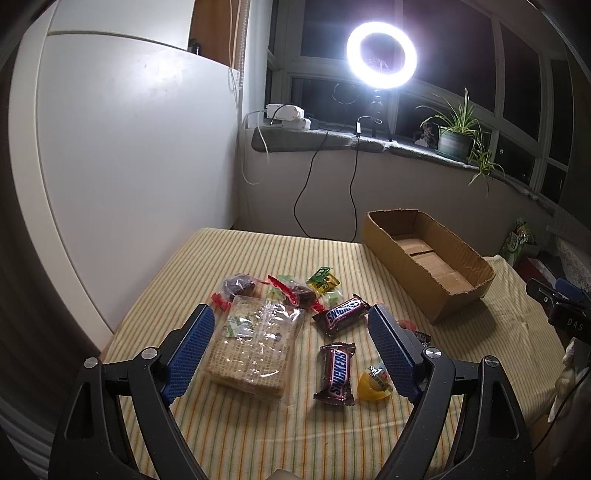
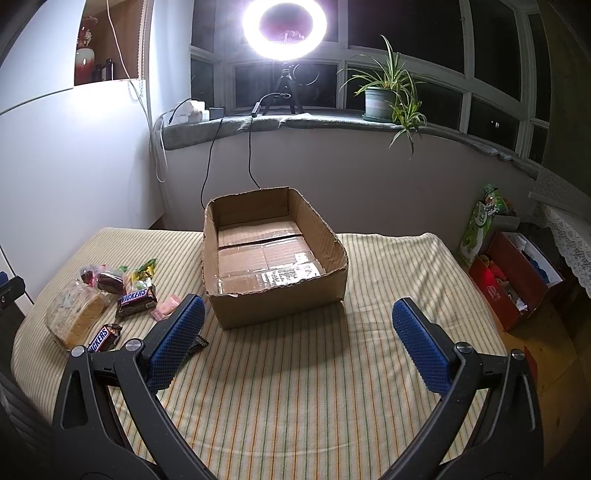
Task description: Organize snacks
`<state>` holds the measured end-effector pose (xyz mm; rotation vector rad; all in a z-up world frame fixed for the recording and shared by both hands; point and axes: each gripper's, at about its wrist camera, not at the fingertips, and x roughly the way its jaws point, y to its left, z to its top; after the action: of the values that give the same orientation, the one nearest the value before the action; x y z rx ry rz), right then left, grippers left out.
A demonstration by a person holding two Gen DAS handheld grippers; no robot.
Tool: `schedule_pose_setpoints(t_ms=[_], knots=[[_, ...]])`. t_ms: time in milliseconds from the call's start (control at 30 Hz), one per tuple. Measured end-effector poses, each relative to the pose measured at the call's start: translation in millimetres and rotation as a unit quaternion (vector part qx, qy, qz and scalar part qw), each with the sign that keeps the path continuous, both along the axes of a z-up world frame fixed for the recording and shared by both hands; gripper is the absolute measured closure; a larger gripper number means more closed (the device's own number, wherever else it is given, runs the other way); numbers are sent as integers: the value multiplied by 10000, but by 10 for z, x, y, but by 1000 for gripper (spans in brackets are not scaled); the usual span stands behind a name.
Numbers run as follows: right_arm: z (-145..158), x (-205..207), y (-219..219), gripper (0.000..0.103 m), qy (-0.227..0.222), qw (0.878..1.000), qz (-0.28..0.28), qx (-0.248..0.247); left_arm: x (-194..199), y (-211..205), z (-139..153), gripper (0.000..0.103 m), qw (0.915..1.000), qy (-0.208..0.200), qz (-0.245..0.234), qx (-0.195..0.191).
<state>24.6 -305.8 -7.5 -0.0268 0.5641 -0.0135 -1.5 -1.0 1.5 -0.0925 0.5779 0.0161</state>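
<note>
Snacks lie on a striped tablecloth (image 1: 258, 424): a clear pack of crackers (image 1: 251, 347), two Snickers bars (image 1: 341, 312) (image 1: 335, 373), a yellow jelly cup (image 1: 373, 383), dark wrapped cakes (image 1: 240, 285) and small candies (image 1: 323, 280). My left gripper (image 1: 291, 317) is open and empty above them. An empty cardboard box (image 2: 273, 254) stands in front of my right gripper (image 2: 297, 312), which is open and empty. The box also shows in the left wrist view (image 1: 424, 258). The snacks lie left of the box in the right wrist view (image 2: 107, 295).
A white cabinet (image 1: 129, 166) stands left of the table. A windowsill at the back holds a ring light (image 2: 284, 26), a potted plant (image 2: 384, 96) and chargers with hanging cables. A red box (image 2: 513, 277) and a green bag (image 2: 480, 229) sit on the floor at right.
</note>
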Motion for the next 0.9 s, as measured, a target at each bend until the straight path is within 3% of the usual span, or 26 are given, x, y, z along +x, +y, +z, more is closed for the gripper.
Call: schedule_pose_setpoints(t_ms=[433,667,800,900], knots=[[-48,27,30,0,71,9999,139,24,4,19,-49,18,10000,50,12,-20],[-148,43,125,0,136,9981,589,127,3,67,-185,19,9991,340,-40,-240],[-249,60,260,2,276,9950,952,156,7,84,-305,26,9981,517,-113,-323],[-338,90,392,11,450,9903,1294,222,19,40,-408,34,9966,647,-241,-458]])
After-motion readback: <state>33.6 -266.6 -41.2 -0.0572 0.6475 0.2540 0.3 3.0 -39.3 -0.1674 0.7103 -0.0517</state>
